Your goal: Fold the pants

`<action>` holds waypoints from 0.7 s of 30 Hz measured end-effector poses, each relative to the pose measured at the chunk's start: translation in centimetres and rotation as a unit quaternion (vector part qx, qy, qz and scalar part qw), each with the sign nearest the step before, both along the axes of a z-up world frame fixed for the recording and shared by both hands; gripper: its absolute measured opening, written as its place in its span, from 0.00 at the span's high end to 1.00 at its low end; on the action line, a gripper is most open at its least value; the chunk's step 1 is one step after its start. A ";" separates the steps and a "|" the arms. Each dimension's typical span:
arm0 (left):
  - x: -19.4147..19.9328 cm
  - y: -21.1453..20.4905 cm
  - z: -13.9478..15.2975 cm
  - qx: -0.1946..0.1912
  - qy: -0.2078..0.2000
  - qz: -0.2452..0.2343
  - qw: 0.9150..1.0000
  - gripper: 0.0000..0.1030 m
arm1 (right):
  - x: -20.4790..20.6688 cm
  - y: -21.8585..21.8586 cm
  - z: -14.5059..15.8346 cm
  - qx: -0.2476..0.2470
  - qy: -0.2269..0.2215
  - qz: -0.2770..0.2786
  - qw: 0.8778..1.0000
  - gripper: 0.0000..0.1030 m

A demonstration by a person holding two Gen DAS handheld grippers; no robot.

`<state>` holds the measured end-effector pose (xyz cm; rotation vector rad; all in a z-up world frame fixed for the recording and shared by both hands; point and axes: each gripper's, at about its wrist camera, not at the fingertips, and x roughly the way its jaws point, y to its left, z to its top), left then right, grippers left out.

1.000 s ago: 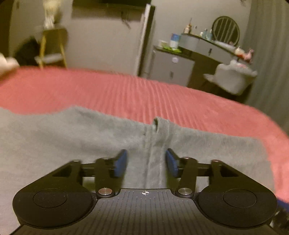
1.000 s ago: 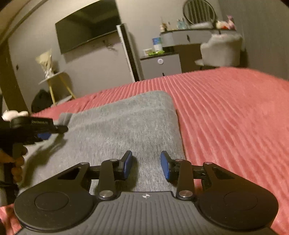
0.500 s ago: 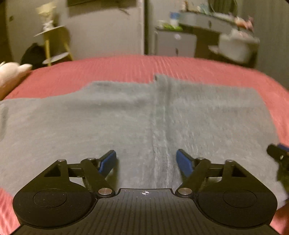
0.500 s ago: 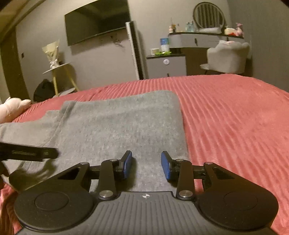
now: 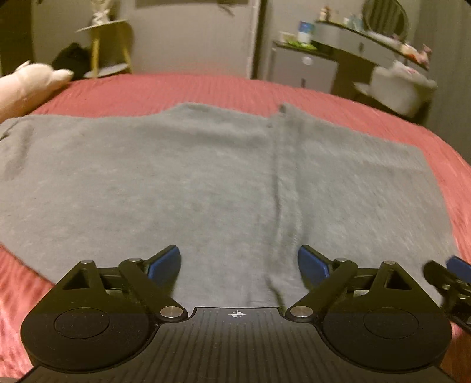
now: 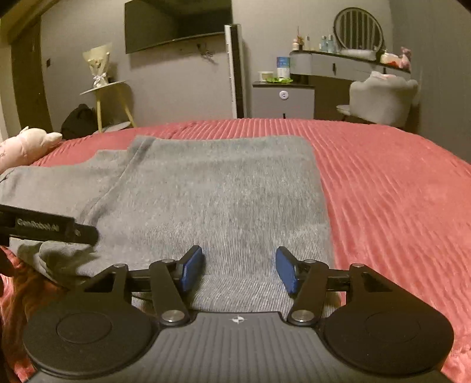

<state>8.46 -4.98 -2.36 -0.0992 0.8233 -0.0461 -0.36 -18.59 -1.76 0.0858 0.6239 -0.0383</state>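
left wrist view: grey pants (image 5: 206, 182) lie spread flat on a red ribbed bedspread (image 5: 206, 88), a raised seam (image 5: 284, 188) running from the far edge toward the camera. the left gripper (image 5: 238, 263) hovers over the near edge of the cloth, its jaws opening and already wide apart; the blue pads (image 5: 164, 262) touch nothing and only flat fabric lies below the gap. the tip of the right gripper (image 5: 450, 274) enters at the right edge, beside the near right corner of the pants.

right wrist view: the same pants (image 6: 217, 200) appear folded into a broad panel with a straight right edge on the bedspread (image 6: 382, 182); a second layer extends to the left, and a loose bunch of cloth sits at the near left corner. the right gripper (image 6: 240, 271) is over the near edge, jaws opening, pads (image 6: 287, 274) clear of the fabric, nothing clamped. the left gripper (image 6: 50, 228) shows as a black bar at the left edge, above the bunched corner. a pale plush toy (image 6: 26, 145) rests on the far left of the bed. background: wall-mounted television (image 6: 176, 23), yellow side table (image 6: 109, 100), vanity with round mirror (image 6: 357, 31), grey chair (image 6: 382, 97).
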 end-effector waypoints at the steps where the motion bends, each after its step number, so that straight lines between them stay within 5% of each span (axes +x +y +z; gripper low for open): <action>1: 0.4 0.6 -0.1 -0.011 0.002 0.007 1.000 0.10 | -0.1 -0.1 0.2 0.008 -0.003 -0.005 1.000 0.46; 6: 0.5 2.7 0.9 -0.013 -0.018 0.070 0.997 0.11 | -0.7 0.2 0.7 0.000 -0.018 -0.019 1.000 0.44; 11: 1.1 6.5 1.1 -0.109 -0.001 0.119 0.987 0.10 | 0.0 1.3 -0.4 -0.060 0.001 -0.014 0.998 0.30; 14: 1.7 8.4 1.1 -0.142 -0.004 0.137 0.980 0.10 | 0.3 0.8 -0.4 -0.038 0.001 -0.023 0.999 0.27; 17: 2.5 9.2 0.4 -0.186 0.001 0.128 0.974 0.10 | 0.3 0.3 -0.5 -0.020 0.000 -0.026 0.999 0.24; 21: 3.9 7.0 -0.1 -0.200 0.012 0.048 0.979 0.10 | 0.6 0.5 -0.5 -0.026 -0.002 -0.025 0.999 0.21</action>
